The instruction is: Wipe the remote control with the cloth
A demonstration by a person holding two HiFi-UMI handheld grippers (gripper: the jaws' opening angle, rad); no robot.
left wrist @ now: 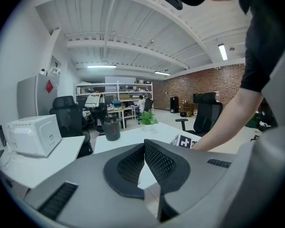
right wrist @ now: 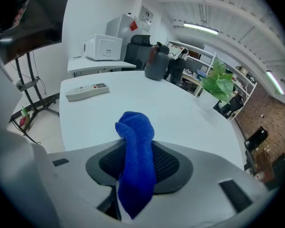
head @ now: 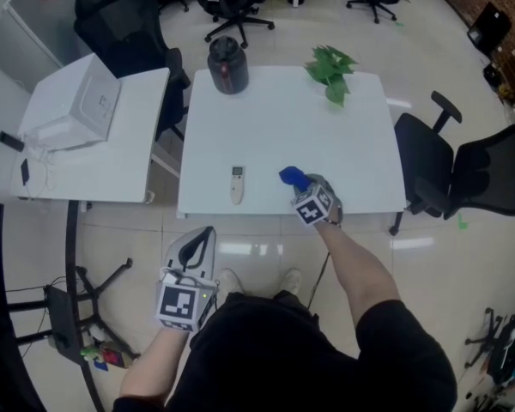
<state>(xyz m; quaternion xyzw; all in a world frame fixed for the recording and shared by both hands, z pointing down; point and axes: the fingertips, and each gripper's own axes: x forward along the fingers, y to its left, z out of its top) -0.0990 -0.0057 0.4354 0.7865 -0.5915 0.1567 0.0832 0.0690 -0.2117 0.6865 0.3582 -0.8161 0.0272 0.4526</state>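
Observation:
A white remote control [head: 236, 184] lies near the front edge of the white table [head: 283, 127], lengthwise toward me; in the right gripper view the remote [right wrist: 87, 91] is at the far left. A blue cloth [head: 293, 177] sits to its right, pinched upright between the jaws of my right gripper [head: 305, 187]. In the right gripper view the cloth [right wrist: 135, 132] fills the gap of that gripper [right wrist: 135, 148] and hangs down behind it. My left gripper [head: 203, 233] is held below the table's front edge, over the floor, jaws together and empty. The left gripper view shows it [left wrist: 144, 148] shut.
A dark bottle [head: 227, 65] and a green plant [head: 330, 65] stand at the table's far edge. A side table on the left carries a white microwave [head: 73, 101]. Black office chairs [head: 429, 166] stand at the right. A black stand [head: 73, 316] is at my lower left.

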